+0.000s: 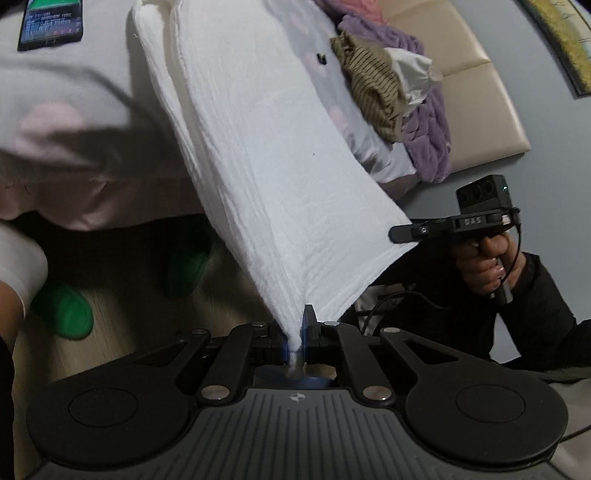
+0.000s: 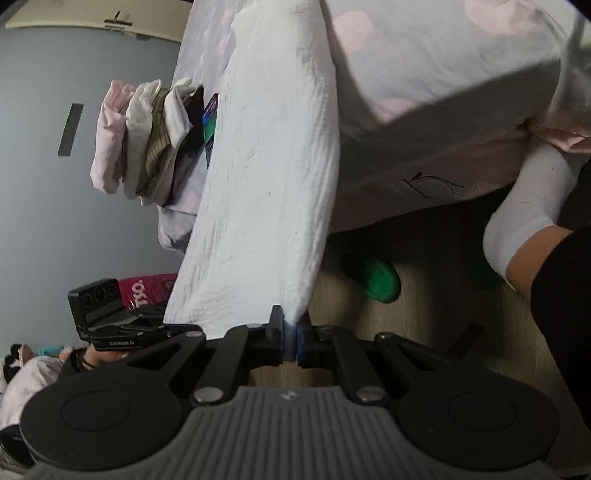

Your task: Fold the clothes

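Gripping the white crinkled garment (image 1: 266, 177) at its near edge, your left gripper (image 1: 300, 341) is pinching a bunched corner of the cloth between closed jaws. Your right gripper (image 2: 290, 341) is clamping another corner of the same garment (image 2: 273, 177) in the same way, its blue-padded jaws shut on a thin fold. In the left wrist view you are seeing that right gripper (image 1: 400, 233) from the side, biting the cloth's right-hand corner, with your hand (image 1: 480, 266) wrapped around its handle.

The garment is stretching away from both grippers, its near end hanging in the air past the bed's edge and its far end lying on the bed (image 1: 74, 122), which is covered with a pale sheet with pink spots. At the far right in the left wrist view, a pile of unfolded clothes (image 1: 391, 99) is sitting on the bed beside the garment, a brown striped piece on purple fleece. A phone (image 1: 50, 22) with a lit screen is lying at the far left. In the right wrist view, a stack of folded clothes (image 2: 147, 140) is resting on the bed just left of the garment. Below the bed, a green slipper (image 2: 380, 280) is lying on the wooden floor (image 2: 424, 325), and a leg in a white sock (image 2: 524, 218) is showing on the right.
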{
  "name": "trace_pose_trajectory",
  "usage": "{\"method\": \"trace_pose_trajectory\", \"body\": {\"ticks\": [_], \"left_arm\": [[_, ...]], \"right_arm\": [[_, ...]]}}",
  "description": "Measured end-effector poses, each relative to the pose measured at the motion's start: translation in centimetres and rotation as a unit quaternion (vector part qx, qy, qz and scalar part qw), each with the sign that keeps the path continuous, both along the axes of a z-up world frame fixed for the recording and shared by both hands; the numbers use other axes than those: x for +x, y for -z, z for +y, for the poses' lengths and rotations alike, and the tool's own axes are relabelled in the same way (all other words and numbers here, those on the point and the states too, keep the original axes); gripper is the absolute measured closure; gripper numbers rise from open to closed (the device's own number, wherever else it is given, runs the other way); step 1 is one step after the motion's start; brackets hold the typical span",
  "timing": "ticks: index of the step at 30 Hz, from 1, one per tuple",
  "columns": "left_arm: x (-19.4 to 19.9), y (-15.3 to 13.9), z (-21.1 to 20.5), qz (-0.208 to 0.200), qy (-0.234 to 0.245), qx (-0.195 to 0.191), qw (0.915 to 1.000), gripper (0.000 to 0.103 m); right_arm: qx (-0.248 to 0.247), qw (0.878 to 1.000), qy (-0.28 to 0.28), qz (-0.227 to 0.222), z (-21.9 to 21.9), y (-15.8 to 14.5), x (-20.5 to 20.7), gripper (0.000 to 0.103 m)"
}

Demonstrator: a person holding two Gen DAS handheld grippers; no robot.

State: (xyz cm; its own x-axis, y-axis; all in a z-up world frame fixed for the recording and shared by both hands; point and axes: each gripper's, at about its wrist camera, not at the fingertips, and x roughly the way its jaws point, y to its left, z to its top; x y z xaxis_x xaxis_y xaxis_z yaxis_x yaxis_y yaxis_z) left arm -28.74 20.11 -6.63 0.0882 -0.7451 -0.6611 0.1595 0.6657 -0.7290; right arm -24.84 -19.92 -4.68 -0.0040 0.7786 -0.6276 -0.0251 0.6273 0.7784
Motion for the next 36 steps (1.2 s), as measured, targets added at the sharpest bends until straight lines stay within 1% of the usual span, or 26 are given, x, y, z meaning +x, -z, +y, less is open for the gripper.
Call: {"method": "trace_pose_trajectory", "body": {"ticks": [4,7,11,15,17,19,21,25,28,33,34,36], "left_arm": [[0.8,-0.5,0.8,-0.008,-0.030,-0.006,0.9995,0.098],[2.1,-1.6,1.3,-0.024,-0.040,-0.015,0.9988,0.098],[5.4,-3.4,2.2,-0.048,-0.067,-0.037,0.9959,0.098],[9.6,-4.4,3.5,-0.067,-0.111,-0.060,0.9898,0.098],[12.1,-4.2,4.0,-0.068,-0.129,-0.069,0.9869,0.098],[14.6,-4.0,4.5,-0.068,-0.147,-0.079,0.9837,0.098],[16.7,-3.0,4.7,-0.064,-0.161,-0.078,0.9816,0.098],[21.0,-1.2,5.0,-0.057,-0.191,-0.078,0.9769,0.098],[22.7,0.2,5.7,-0.055,-0.218,-0.082,0.9710,0.098],[24.0,1.8,6.3,-0.054,-0.242,-0.068,0.9663,0.098],[24.2,2.2,6.5,-0.053,-0.248,-0.068,0.9649,0.098],[24.3,3.0,6.7,-0.049,-0.263,-0.066,0.9612,0.097]], "right_arm": [[0.015,1.000,0.011,-0.002,0.3,-0.5,1.8,0.095],[0.027,0.999,0.024,-0.005,0.7,-1.5,3.9,0.095],[0.053,0.998,0.041,-0.014,0.8,-3.3,7.4,0.095],[0.073,0.995,0.061,-0.031,1.2,-4.8,11.9,0.095],[0.079,0.993,0.075,-0.035,1.4,-4.9,14.3,0.094],[0.087,0.991,0.094,-0.030,1.6,-4.3,16.6,0.094],[0.092,0.989,0.115,-0.022,1.9,-3.5,18.9,0.093],[0.088,0.987,0.136,-0.010,2.9,-1.6,23.0,0.092],[0.082,0.986,0.142,-0.006,3.8,-0.7,25.5,0.092],[0.082,0.986,0.147,-0.009,5.0,0.5,28.0,0.091],[0.079,0.985,0.151,-0.008,5.2,1.0,28.3,0.087],[0.074,0.983,0.167,-0.010,5.3,1.7,28.8,0.064]]}}
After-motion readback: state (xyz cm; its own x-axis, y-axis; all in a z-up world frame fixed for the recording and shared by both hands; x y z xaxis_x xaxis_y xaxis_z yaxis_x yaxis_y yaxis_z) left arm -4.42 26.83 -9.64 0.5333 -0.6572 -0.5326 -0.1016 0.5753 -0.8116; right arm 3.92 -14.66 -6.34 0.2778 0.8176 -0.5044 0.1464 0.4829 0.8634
